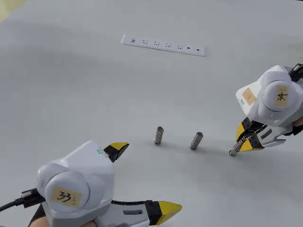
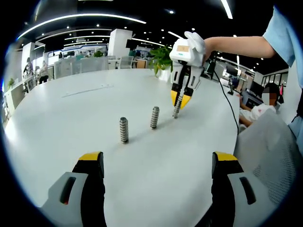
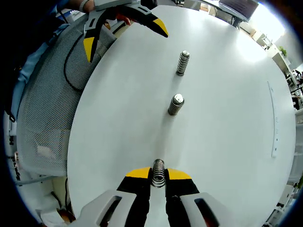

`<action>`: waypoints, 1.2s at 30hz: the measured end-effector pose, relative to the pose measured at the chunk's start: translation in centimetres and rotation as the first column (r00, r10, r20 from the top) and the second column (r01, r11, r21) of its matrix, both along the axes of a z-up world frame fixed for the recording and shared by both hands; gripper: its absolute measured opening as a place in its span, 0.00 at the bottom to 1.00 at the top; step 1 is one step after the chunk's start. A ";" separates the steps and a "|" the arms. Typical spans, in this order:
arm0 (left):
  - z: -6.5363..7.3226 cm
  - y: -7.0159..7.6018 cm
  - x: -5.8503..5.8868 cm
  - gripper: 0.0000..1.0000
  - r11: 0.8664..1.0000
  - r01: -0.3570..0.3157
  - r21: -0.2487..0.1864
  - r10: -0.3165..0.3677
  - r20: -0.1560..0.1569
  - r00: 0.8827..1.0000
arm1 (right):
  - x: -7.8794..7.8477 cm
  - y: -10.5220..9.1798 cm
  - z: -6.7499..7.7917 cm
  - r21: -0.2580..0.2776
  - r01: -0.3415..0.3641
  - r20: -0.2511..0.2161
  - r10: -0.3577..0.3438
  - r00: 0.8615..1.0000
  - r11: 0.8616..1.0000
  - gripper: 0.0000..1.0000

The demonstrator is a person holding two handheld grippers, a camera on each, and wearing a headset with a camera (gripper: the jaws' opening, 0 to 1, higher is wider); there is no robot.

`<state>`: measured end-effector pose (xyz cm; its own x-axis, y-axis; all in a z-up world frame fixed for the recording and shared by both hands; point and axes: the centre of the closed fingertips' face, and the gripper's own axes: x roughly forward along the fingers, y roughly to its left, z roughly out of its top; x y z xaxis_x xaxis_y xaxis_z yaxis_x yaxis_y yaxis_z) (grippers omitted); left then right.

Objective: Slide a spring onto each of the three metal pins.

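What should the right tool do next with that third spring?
Probably ease it straight down, then open. The right tool is shut on the third spring, which leans low over the table, while the middle spring and far spring already stand on pins.

White round table (image 1: pixel 71 94), power strip (image 1: pixel 163 45) flat on it, far side. Grey mesh chair (image 3: pixel 45 109) right at the table edge. Plant (image 2: pixel 161 59) behind the table. Strip lights (image 2: pixel 75 19) on dark ceiling.

Open table (image 1: pixel 71 85) around upright springs (image 1: pixel 158 135)
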<state>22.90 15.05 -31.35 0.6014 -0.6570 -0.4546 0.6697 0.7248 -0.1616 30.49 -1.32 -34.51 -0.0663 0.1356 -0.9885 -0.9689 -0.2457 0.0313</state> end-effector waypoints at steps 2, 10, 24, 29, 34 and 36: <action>0.0 0.0 0.0 0.93 1.000 0.000 0.001 0.000 -0.002 1.000 | -0.1 0.0 -0.2 -0.003 -0.002 -0.001 0.002 1.000 1.000 0.08; -0.3 0.0 0.1 0.93 1.000 -0.002 -0.003 0.002 -0.008 1.000 | -0.2 0.0 -0.9 -0.006 0.005 -0.009 -0.005 1.000 1.000 0.08; -0.4 0.0 0.0 0.92 1.000 0.001 -0.006 -0.001 -0.011 1.000 | -0.4 0.2 -1.4 -0.008 0.013 -0.005 -0.013 1.000 1.000 0.09; -0.2 0.1 0.1 0.92 1.000 -0.003 -0.007 0.002 -0.006 1.000 | -0.3 0.2 -1.5 0.001 0.020 -0.008 -0.020 1.000 1.000 0.13; 0.1 0.1 0.2 0.92 1.000 -0.005 -0.008 0.005 0.002 1.000 | -0.6 0.4 -1.9 0.028 0.035 -0.020 -0.035 0.999 0.999 0.34; 0.2 0.1 0.2 0.92 1.000 -0.005 -0.011 0.005 0.004 1.000 | -0.7 0.5 -1.9 0.050 0.049 -0.021 -0.048 0.999 0.998 0.46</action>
<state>23.10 15.11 -31.16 0.6068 -0.6588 -0.4447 0.6667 0.7265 -0.1665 29.81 -0.78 -36.40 -0.0782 0.1883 -0.9790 -0.9789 -0.2002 0.0397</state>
